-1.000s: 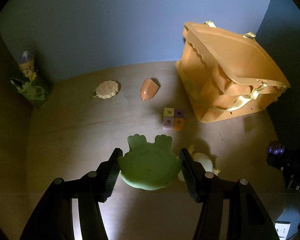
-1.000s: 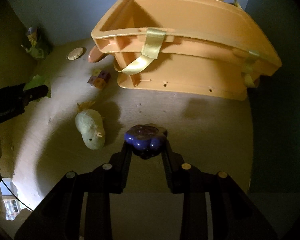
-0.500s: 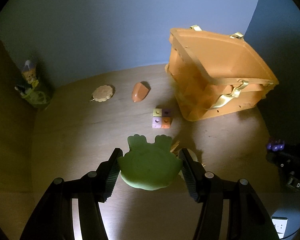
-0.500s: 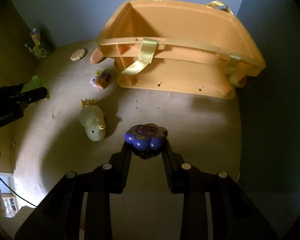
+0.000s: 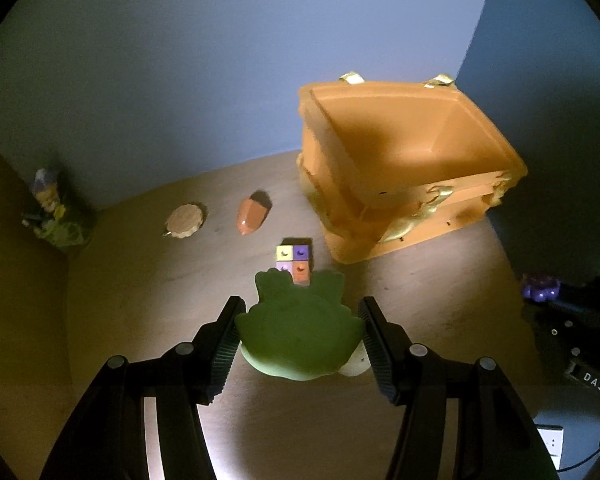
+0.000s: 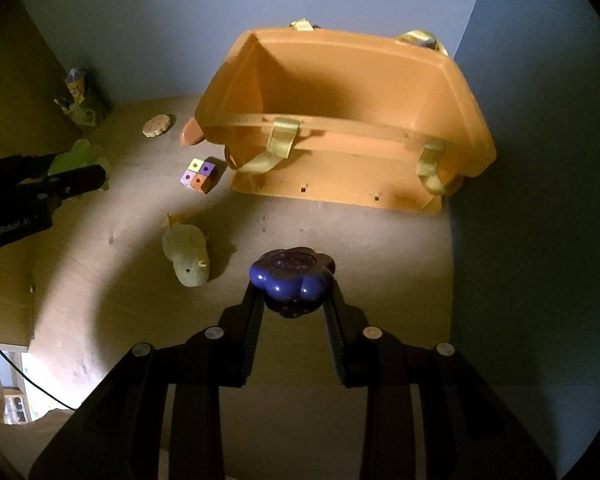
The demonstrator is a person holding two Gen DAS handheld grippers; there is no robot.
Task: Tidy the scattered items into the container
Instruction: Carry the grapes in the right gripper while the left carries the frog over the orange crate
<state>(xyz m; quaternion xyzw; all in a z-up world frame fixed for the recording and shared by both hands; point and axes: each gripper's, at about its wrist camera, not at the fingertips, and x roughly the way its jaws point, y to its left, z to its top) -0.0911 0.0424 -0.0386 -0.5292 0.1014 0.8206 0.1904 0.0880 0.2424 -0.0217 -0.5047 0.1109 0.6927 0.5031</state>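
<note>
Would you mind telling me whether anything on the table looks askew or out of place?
Only the expected clutter: a yellow duck toy on its side, a four-colour block, a biscuit-shaped piece and an orange piece outside the orange container.

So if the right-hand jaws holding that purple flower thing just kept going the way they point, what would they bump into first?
Most likely the bare wooden table in front of the orange container. The right gripper, shut on the purple flower, points steeply down, though depth is hard to judge.
</note>
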